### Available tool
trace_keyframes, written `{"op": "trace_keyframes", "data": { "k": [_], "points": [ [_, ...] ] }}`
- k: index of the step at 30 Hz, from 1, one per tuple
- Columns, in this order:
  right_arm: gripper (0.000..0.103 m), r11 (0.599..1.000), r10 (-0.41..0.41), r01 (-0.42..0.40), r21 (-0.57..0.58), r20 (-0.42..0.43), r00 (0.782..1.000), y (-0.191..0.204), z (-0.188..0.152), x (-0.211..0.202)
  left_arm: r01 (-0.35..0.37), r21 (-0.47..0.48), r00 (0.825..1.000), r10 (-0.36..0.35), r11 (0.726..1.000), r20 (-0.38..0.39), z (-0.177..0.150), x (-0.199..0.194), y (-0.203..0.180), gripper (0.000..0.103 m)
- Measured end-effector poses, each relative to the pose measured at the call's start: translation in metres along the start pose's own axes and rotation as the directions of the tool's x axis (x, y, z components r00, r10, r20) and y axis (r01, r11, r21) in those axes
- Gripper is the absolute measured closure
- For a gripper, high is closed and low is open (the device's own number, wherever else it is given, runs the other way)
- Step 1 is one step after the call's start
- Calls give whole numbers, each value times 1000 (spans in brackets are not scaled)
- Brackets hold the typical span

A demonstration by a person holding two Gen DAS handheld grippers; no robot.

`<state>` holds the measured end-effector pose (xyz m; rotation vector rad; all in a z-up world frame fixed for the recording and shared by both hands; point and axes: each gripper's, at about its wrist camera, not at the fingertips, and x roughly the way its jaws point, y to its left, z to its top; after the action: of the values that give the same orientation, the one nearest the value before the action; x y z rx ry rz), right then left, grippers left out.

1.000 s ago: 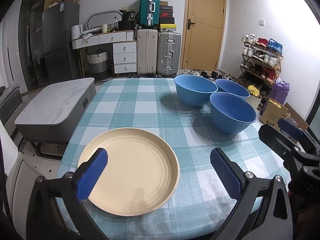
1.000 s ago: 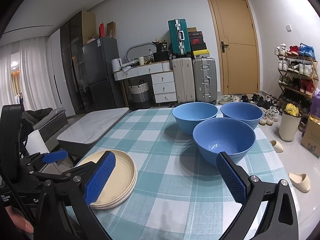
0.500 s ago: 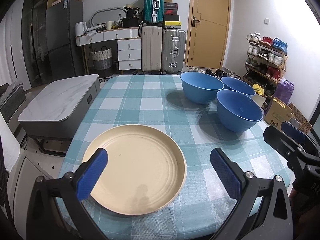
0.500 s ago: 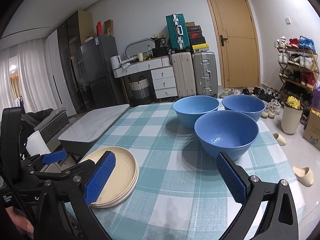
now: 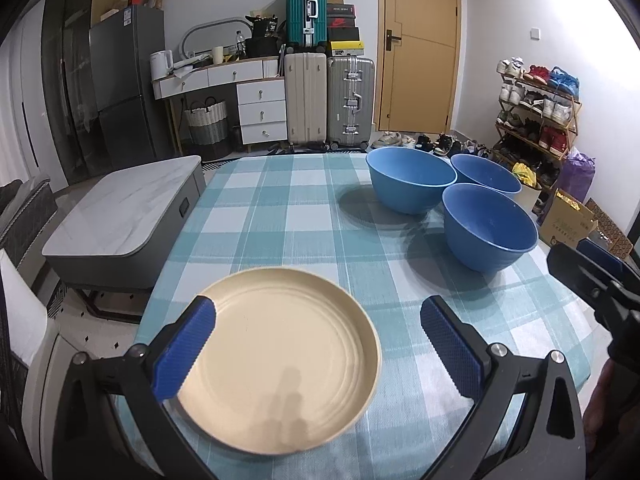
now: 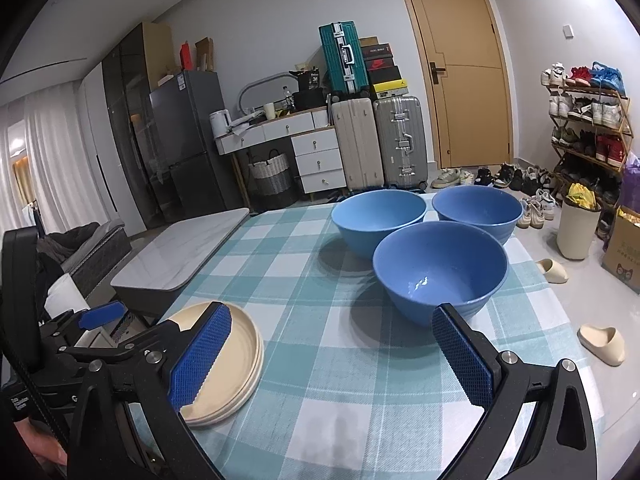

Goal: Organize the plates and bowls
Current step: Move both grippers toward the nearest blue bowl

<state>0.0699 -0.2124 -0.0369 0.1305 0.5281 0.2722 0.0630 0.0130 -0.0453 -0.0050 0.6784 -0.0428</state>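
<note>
Cream plates [image 6: 236, 364] stacked; three blue bowls [image 6: 440, 264] apart.

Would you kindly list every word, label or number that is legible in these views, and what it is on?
"36": on the black bag on the dresser.
Too small or blurred to read: fridge sticker, shoe boxes, cardboard box.

This is a lived-in home. A fridge [image 5: 124, 92] stands at upper left, suitcases [image 5: 328, 100] at top centre beside a door [image 5: 418, 46]. A shoe rack [image 5: 536, 108] fills the right edge.
</note>
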Motion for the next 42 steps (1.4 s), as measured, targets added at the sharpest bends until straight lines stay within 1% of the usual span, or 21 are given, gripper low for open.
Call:
{"op": "trace_keyframes", "data": {
  "k": [3,6,7,9,11,15,17,20,22,24,25,28,31,35,38,40,42],
  "points": [
    [1,1000,-9,9,9,-7,1000,-8,8,3,7,3,1000,-7,1000,-2,9,8,-4,0],
    [1,999,-24,24,23,-15,1000,-19,15,5,-30,28,1000,30,999,8,17,18,-12,0],
    [1,999,-28,28,28,-19,999,-23,17,6,-30,41,1000,30,999,1,20,23,-16,0],
    [1,999,-36,37,36,-25,999,-30,21,8,-3,55,1000,4,998,-23,26,32,-23,0],
    [1,998,-43,45,40,-33,999,-39,25,11,29,45,998,-26,999,-56,34,44,-29,0],
    [1,995,-86,88,44,-51,995,-60,37,20,88,21,988,-85,996,-129,51,71,-48,0],
    [1,993,-95,98,66,-56,994,-74,44,23,97,29,984,-91,995,-154,57,83,-57,0],
    [1,989,-104,111,96,-76,992,-95,55,30,113,50,973,-100,992,-210,66,105,-76,0],
    [1,986,-117,126,109,-85,989,-108,60,34,140,45,962,-125,989,-241,70,115,-85,0],
    [1,982,-126,139,125,-100,987,-124,66,40,181,30,946,-166,983,-277,75,126,-94,0],
    [1,980,-131,146,135,-115,985,-131,69,45,208,14,934,-194,978,-298,78,133,-99,0],
    [1,970,-133,167,179,-188,973,-160,71,65,246,-17,912,-237,969,-335,83,150,-111,0],
    [1,959,-93,155,238,-250,964,-184,70,87,236,-37,902,-233,971,-363,85,167,-119,0],
    [1,949,-77,165,269,-309,948,-207,65,113,237,-71,891,-246,969,-382,85,183,-126,1],
    [1,943,-44,151,296,-341,939,-218,60,131,243,-81,888,-255,967,-382,84,190,-130,2],
    [1,945,-40,148,290,-347,937,-219,58,138,245,-77,886,-256,966,-387,85,195,-133,2],
    [1,950,-41,147,276,-356,934,-220,57,146,236,-79,890,-248,969,-384,85,198,-134,4]
  ]
}}
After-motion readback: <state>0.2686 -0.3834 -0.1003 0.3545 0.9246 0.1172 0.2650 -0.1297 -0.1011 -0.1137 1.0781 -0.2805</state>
